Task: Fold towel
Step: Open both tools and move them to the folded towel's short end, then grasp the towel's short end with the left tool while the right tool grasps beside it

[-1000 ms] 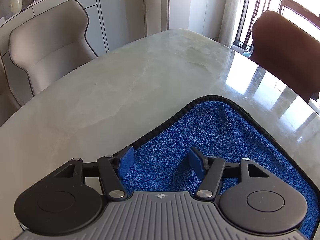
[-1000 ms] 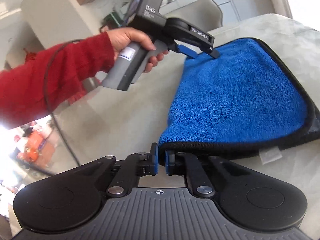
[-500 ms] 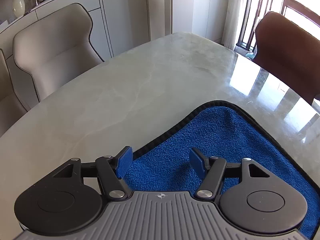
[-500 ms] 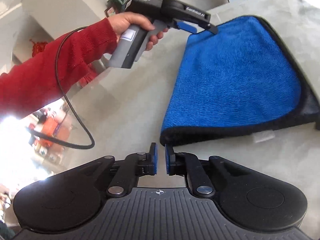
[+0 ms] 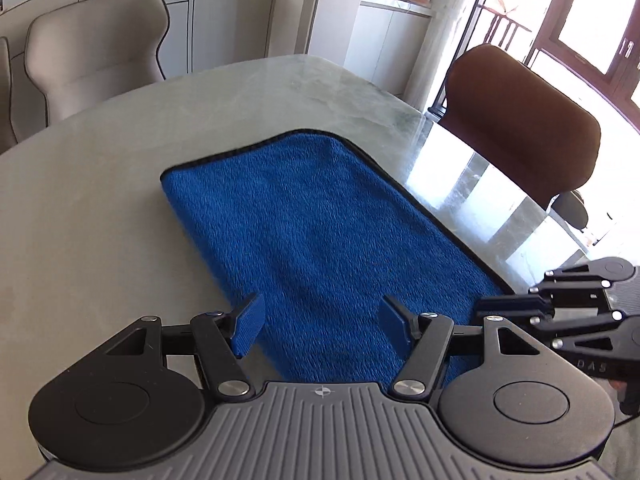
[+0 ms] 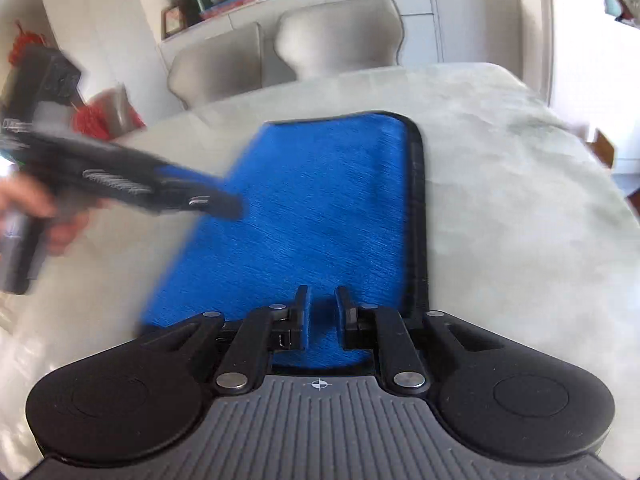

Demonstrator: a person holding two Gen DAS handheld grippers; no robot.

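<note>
Blue towel (image 5: 320, 240) lying flat on the pale marble surface (image 5: 100, 200), folded into a long strip with a black-bound hem (image 6: 418, 216) running down one long side and around the far end. The opposite long side shows no binding and reads as the fold line, so at least one fold appears complete; a further fold across the length would be the likely next step.

Left hand-held gripper (image 5: 320, 326): jaws spread wide, nothing between them, poised over the near end of the strip; whether its blue pads (image 5: 249, 328) touch the pile cannot be told. Right hand-held gripper (image 6: 321, 316): jaws slightly parted, empty, also at the near end, close to the hemmed edge. In the right wrist view the left tool is motion-blurred, its tip over the fold-line side of the cloth.

Handling, as judged from texture: a plush microfibre cloth, light and limp, with no stiffness of its own. It will drape and sag from any held point, and the layers may slide apart on the polished stone. The bound hem is the firmest feature; a pinch at the two near corners, catching all layers together, should carry the end over evenly.

Beige chairs (image 5: 96, 44) and a brown chair (image 5: 520, 128) stand around the surface.
</note>
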